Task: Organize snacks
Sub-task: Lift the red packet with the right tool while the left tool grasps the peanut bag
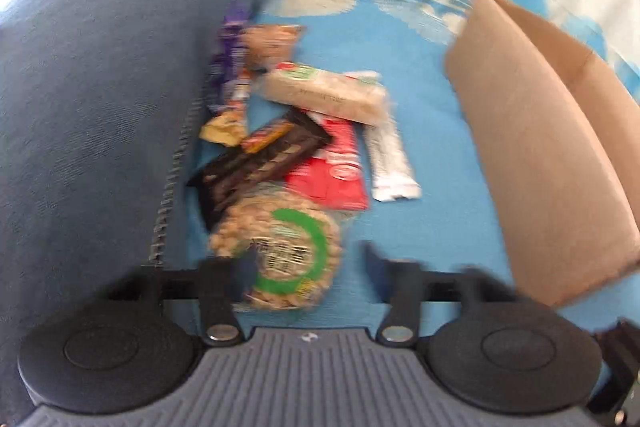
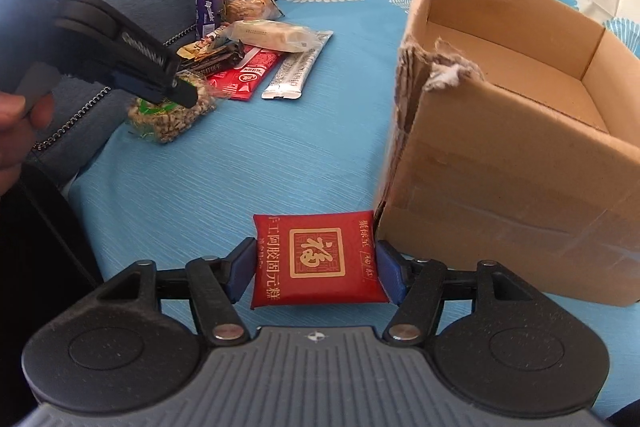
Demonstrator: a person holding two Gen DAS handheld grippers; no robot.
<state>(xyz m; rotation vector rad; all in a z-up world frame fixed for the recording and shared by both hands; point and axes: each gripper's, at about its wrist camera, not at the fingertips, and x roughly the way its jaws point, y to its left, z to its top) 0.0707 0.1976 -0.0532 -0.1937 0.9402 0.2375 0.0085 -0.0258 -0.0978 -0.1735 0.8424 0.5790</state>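
Red square packet [image 2: 318,261] flat, text upright, clamped in right tool [image 2: 316,273]; left tool [image 1: 306,273] spread above round peanut bag [image 1: 280,251].

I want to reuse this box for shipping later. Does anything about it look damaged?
Yes. The cardboard box has a torn near corner: at its top edge the cardboard is ripped ragged, with frayed layers showing, and the corner seam below gapes open. The other walls look intact.

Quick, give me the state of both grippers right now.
Left gripper: open, holding nothing, fingers over the round peanut pack.
Right gripper: shut on the red square packet.
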